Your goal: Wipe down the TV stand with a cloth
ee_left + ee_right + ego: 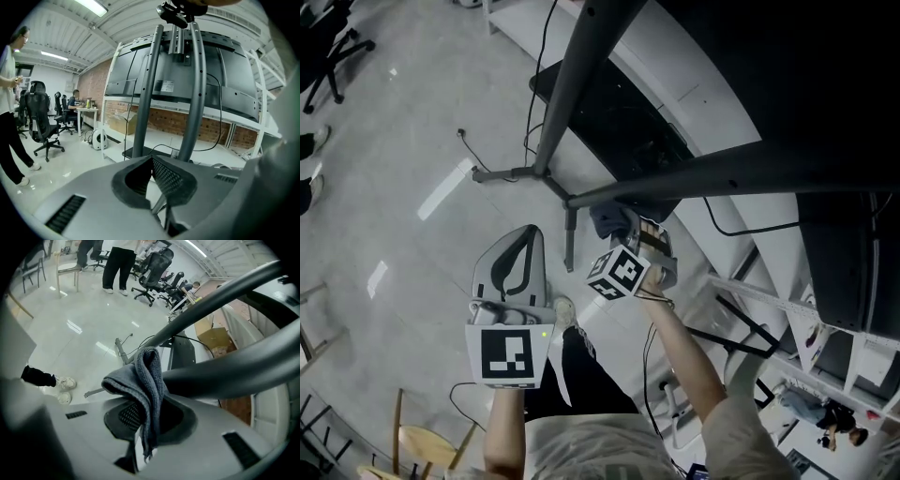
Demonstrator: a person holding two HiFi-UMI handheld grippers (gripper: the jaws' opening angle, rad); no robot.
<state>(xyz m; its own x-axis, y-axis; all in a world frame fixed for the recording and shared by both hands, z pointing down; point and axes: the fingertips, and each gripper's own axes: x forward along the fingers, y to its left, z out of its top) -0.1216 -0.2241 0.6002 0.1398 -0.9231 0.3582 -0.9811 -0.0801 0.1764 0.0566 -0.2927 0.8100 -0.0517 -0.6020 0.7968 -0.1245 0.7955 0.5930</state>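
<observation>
Now the right gripper [151,405] pinches a grey cloth [138,373] tight, and the cloth touches a dark leg [225,376] of the TV stand. The left gripper [152,161] is closed on nothing.

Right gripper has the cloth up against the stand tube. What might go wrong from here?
1. The right gripper pinches the cloth by one fold, and the rest is bunched loose against the stand tube. Dragging may pull it out of the jaws.
2. A black cable hangs beside the stand's pole. A sweep there might snag it.
3. The stand's floor leg lies near the person's shoe, so a step could trip.
</observation>
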